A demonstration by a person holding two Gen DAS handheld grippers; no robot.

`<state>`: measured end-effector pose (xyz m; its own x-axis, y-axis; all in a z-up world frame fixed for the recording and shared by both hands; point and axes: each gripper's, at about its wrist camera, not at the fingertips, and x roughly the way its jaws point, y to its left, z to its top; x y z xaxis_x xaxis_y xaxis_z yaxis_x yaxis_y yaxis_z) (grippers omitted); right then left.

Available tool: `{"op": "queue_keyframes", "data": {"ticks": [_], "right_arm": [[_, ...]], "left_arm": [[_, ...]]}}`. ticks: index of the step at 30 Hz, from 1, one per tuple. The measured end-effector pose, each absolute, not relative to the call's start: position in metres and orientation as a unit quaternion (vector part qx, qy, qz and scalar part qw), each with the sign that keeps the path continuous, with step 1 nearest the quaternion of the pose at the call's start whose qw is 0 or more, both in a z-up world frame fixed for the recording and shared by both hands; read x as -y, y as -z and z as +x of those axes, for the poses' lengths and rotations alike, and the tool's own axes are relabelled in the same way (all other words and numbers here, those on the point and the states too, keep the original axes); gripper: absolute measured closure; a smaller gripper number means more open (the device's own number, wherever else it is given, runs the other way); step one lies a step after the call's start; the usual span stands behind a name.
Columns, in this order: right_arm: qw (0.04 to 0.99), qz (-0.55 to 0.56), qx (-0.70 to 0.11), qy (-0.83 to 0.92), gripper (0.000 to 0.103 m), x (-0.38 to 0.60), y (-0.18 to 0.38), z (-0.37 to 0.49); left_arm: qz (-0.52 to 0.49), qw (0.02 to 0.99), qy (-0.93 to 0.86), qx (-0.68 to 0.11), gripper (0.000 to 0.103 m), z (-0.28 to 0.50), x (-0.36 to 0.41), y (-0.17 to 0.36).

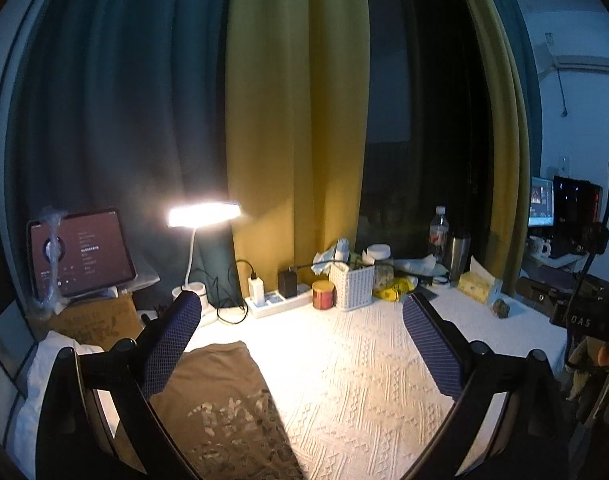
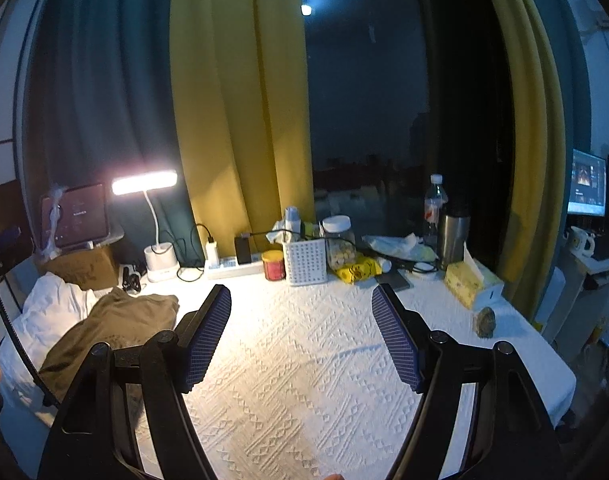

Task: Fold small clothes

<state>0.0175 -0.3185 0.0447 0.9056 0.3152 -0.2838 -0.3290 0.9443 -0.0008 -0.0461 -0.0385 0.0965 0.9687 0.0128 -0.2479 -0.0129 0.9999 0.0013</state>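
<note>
On white tablecloth (image 2: pixel 304 360), rumpled olive-brown garment (image 2: pixel 116 328)

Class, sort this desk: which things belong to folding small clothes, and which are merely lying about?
For the job: olive-brown garment, white garment, left gripper, right gripper.

Lying about: desk lamp, tablet, red tin, white basket, tissue box.

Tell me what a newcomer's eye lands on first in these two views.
The lit desk lamp at the back left glares over the white textured tablecloth. Behind it hangs a mustard-yellow curtain beside a dark window. Nearer, an olive-brown garment lies crumpled at the table's left, with both claws, left and right, open above the cloth.
</note>
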Motion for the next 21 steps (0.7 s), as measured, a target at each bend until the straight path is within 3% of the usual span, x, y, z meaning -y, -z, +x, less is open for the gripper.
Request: {"op": "queue_keyframes", "data": {"ticks": [21], "right_arm": [[0.981, -0.042, -0.060, -0.180, 0.027, 0.288, -0.092, -0.023]], "left_arm": [[-0.024, 0.994, -0.060, -0.088, 0.002, -0.083, 0.005, -0.117]]}}
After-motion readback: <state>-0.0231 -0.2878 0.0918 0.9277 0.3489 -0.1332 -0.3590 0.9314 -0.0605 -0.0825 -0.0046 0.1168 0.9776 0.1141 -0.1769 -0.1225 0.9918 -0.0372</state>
